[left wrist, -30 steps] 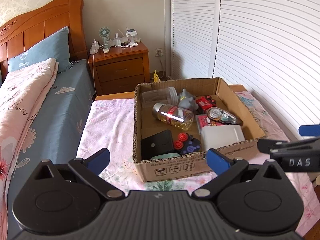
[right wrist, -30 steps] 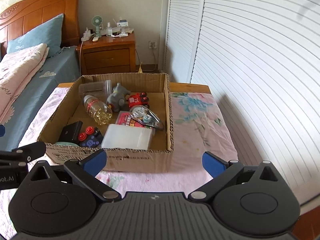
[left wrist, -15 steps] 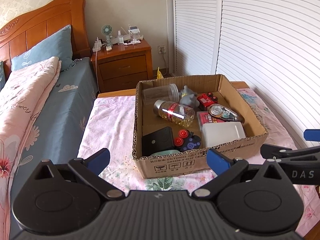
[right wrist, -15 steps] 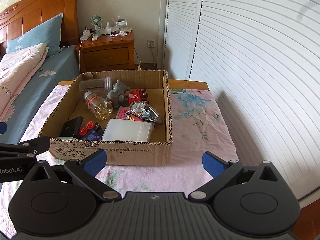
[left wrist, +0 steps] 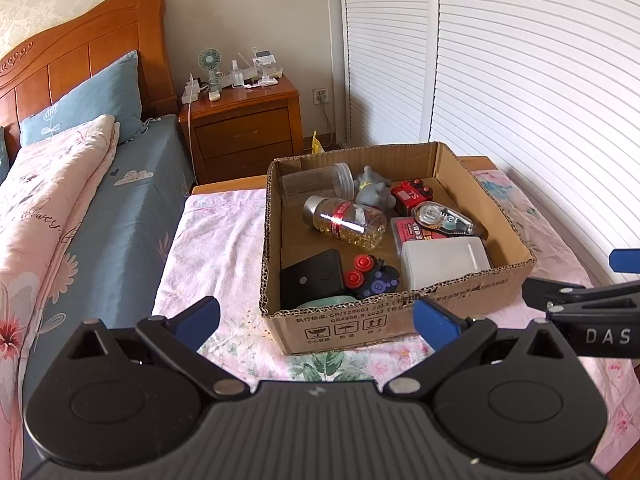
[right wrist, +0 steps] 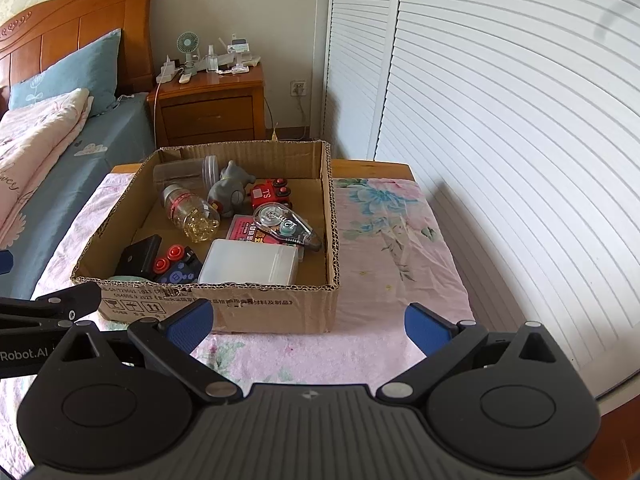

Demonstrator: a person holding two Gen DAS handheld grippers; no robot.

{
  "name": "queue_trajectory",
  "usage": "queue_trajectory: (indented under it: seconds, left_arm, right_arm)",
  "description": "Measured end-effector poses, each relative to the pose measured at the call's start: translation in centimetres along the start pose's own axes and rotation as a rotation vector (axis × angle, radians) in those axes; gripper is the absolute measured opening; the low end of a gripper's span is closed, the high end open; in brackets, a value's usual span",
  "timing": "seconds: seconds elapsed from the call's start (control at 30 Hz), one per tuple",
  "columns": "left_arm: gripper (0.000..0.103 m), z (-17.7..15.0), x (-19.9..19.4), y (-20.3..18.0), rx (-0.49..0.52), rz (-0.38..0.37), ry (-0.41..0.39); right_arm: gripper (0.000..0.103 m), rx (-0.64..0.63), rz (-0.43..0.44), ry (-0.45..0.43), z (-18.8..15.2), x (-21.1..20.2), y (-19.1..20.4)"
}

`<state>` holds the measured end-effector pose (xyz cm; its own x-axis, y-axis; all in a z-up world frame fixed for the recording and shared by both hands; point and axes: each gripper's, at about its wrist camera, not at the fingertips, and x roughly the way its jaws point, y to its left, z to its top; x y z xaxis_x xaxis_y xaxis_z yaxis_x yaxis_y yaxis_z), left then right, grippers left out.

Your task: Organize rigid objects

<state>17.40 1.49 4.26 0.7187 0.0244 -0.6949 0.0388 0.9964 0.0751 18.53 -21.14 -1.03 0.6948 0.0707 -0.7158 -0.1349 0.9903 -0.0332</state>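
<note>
1. Box check: cardboard box [left wrist: 400, 320] on the flowered cloth [right wrist: 392, 240], holding every rigid item in view: clear jar [left wrist: 316, 182] at far left corner, grey figurine [left wrist: 374, 190] and red toy car [left wrist: 410, 196] along far wall, capped bottle [left wrist: 346, 222] mid-box, correction tape [right wrist: 286, 224] on a red packet [right wrist: 244, 230], white plastic case [right wrist: 250, 262] at near wall, black device [left wrist: 310, 278] and red-buttoned gadget [left wrist: 370, 276] at near left corner.
2. Left gripper [left wrist: 316, 318] short of the box's near wall, fingers spread wide, holding nothing.
3. Right gripper [right wrist: 306, 324] likewise short of the near wall, fingers wide apart, nothing between them.
4. Stage: ambiguous. Fits either items gathered in the box with sorting done, or a jumbled box awaiting unloading onto the cloth. No move called from this alone.
5. Readable text: "TS" on the car, "12m" on the tape, "GB4806.9-2023" plus handling symbols on the box front, "DAS" and "Robot.AI" on gripper bodies. Chinese print on box and packet too small to read.
</note>
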Motion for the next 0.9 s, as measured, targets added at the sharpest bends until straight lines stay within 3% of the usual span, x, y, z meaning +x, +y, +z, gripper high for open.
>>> queue_trajectory:
  seconds: [0.9]
  left_arm:
    - [0.102, 0.03, -0.08, -0.30, 0.009, -0.002, 0.002]
  right_arm:
    - [0.103, 0.007, -0.003, -0.003, -0.11, -0.18, -0.26]
